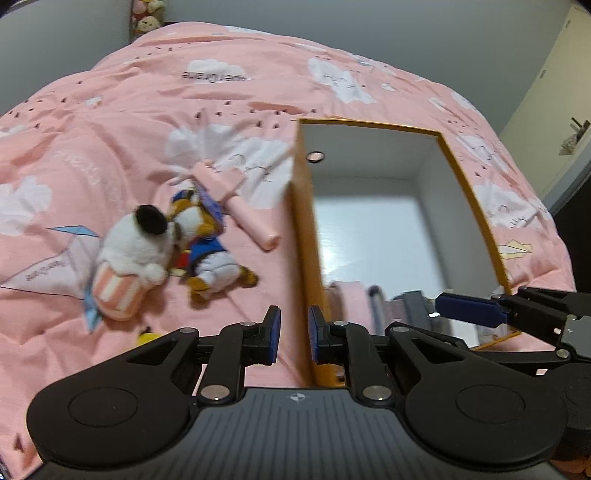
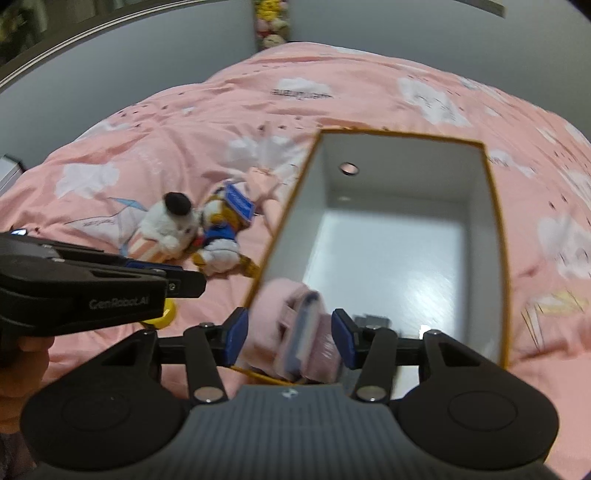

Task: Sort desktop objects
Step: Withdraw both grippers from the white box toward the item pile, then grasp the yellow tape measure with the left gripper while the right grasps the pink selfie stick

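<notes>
Right gripper (image 2: 290,338) fingers spread around the pink bundle (image 2: 295,328), apparently releasing it into the box (image 2: 495,206); my left gripper (image 1: 293,332) is nearly closed, empty.

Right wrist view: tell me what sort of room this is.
Most likely a bedroom: the work surface is a bed under a pink cloud-print duvet, soft toys are piled at its far end, and plush dolls lie beside the open box.

A pink bed (image 1: 258,74) carries a box (image 1: 301,236), plush toys (image 1: 136,251).
</notes>
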Motion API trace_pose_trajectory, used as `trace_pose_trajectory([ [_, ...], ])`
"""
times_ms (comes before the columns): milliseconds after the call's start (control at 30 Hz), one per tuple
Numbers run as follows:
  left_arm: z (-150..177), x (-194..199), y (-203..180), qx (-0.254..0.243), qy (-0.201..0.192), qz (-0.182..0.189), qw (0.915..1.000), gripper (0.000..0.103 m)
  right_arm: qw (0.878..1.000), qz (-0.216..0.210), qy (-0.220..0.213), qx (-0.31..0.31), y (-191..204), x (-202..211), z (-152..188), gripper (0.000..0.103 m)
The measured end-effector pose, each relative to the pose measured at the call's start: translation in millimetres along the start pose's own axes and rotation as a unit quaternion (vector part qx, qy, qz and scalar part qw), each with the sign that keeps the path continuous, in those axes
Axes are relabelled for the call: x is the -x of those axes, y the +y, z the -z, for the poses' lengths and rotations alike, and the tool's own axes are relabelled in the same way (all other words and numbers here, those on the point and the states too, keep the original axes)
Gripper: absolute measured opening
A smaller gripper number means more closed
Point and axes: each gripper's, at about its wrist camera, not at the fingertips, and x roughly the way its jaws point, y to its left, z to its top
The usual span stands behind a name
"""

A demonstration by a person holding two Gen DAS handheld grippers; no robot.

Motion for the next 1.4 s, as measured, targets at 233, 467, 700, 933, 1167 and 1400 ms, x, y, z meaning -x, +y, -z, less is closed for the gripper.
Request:
trace_pose_trajectory([
  [233, -5, 2, 40, 0.027, 0.010, -0.033, 0.9991, 0.017, 0.999, -0.017, 0.007, 0.050, 21, -16, -16, 0.055],
  [467, -6, -10, 92, 0.071, 0.041, -0.075, 0.9938, 0.017, 0.998, -0.017, 0.009, 0.062, 25, -35, -36, 0.055],
  [700, 3, -34, 130, 0.115, 0.087, -0.089, 0.9855, 0.017, 0.997, -0.018, 0.017, 0.076, 27, -57, -53, 0.056],
  [933, 13, -67, 145, 0.156, 0.136, -0.056, 0.9768, 0.021, 0.995, -0.032, 0.026, 0.087, 29, -76, -64, 0.056],
  [1167, 18, -84, 153, 0.187, 0.153, -0.050, 0.9690, 0.032, 0.994, -0.034, 0.032, 0.094, 29, -91, -68, 0.059],
  [1400, 21, -98, 153, 0.194, 0.163, -0.038, 0.9666, 0.051, 0.994, -0.027, 0.032, 0.102, 29, -99, -71, 0.063],
])
